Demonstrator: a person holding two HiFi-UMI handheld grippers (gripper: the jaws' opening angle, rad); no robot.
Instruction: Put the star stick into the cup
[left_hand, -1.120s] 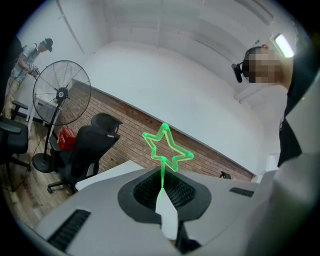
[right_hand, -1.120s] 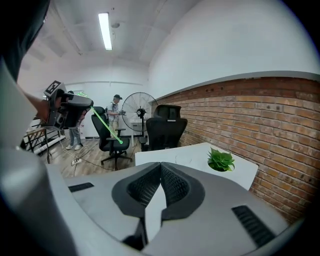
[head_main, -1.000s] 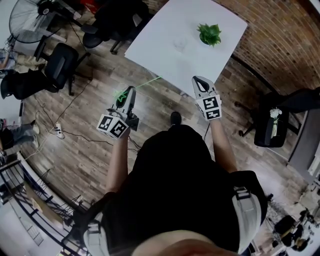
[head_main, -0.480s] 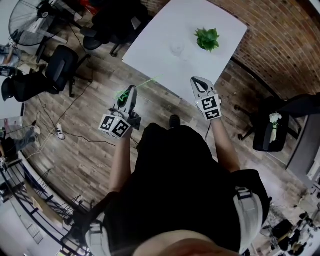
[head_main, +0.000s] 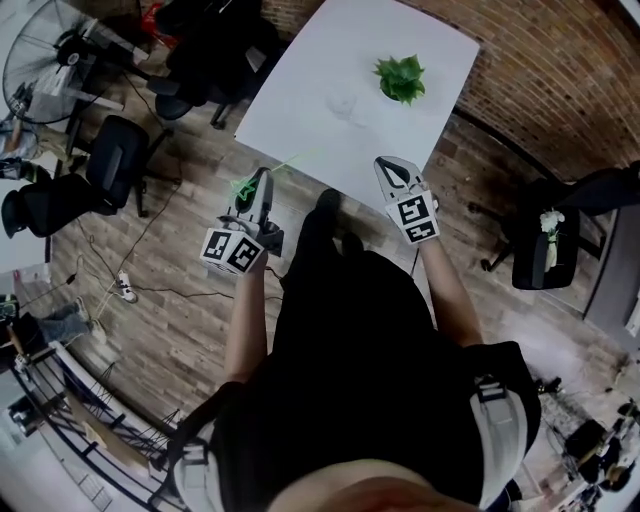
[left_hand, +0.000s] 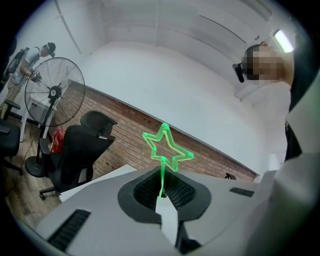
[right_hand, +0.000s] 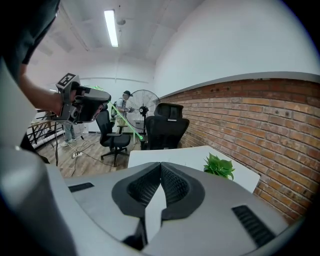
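The green star stick (left_hand: 166, 149) stands up between the jaws of my left gripper (left_hand: 161, 192), which is shut on its thin stem. In the head view the left gripper (head_main: 260, 182) hovers over the wooden floor just short of the white table (head_main: 300, 110), and the star stick (head_main: 285, 165) points toward the table's edge. A clear cup (head_main: 346, 104) shows faintly on the table beside a small green plant (head_main: 400, 78). My right gripper (head_main: 387, 165) hangs at the table's near edge, shut and empty. From the right gripper view I see the left gripper (right_hand: 84, 104) with the star stick (right_hand: 125, 122).
Black office chairs (head_main: 115, 160) and a standing fan (head_main: 45, 55) are left of the table, with cables on the floor. A brick wall (head_main: 540, 80) runs on the right, with another chair (head_main: 545, 245) near it. A person stands by the fan (left_hand: 52, 92).
Both grippers have moved closer to the table, which now lies nearer in the head view. The left gripper still holds the star stick; the right one stays shut.
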